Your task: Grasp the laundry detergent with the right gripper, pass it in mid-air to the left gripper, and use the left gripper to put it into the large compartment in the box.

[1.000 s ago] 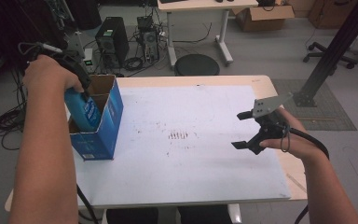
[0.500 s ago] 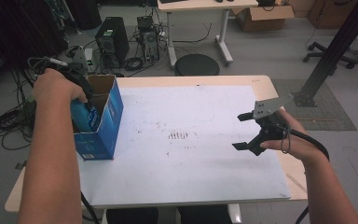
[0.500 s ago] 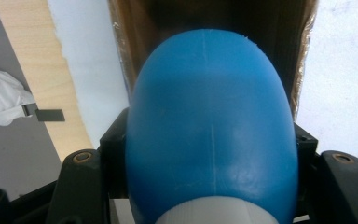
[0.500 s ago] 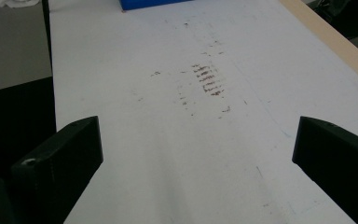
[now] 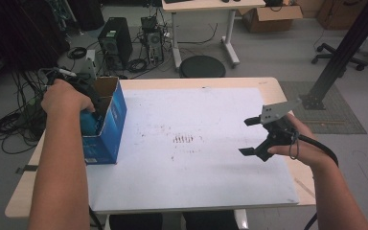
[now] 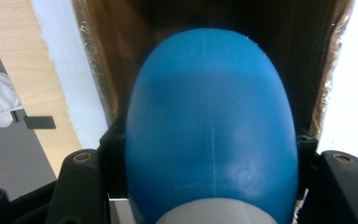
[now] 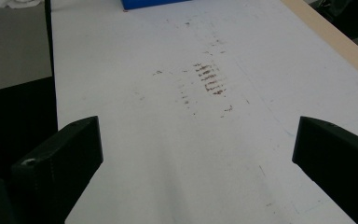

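You're clamping the blue bottle (image 6: 209,135) in your left gripper (image 5: 84,103), and it's sitting right between the jaws, hanging inside the open blue box (image 5: 106,125), probably so it drops in cleanly. Your right gripper (image 5: 255,136) is idling wide open, holding nothing, over the white mat (image 5: 196,158).

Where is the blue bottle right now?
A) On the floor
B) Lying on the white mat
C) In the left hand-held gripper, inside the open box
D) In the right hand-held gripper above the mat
C: the left hand-held gripper clamps the bottle with the box walls around it.
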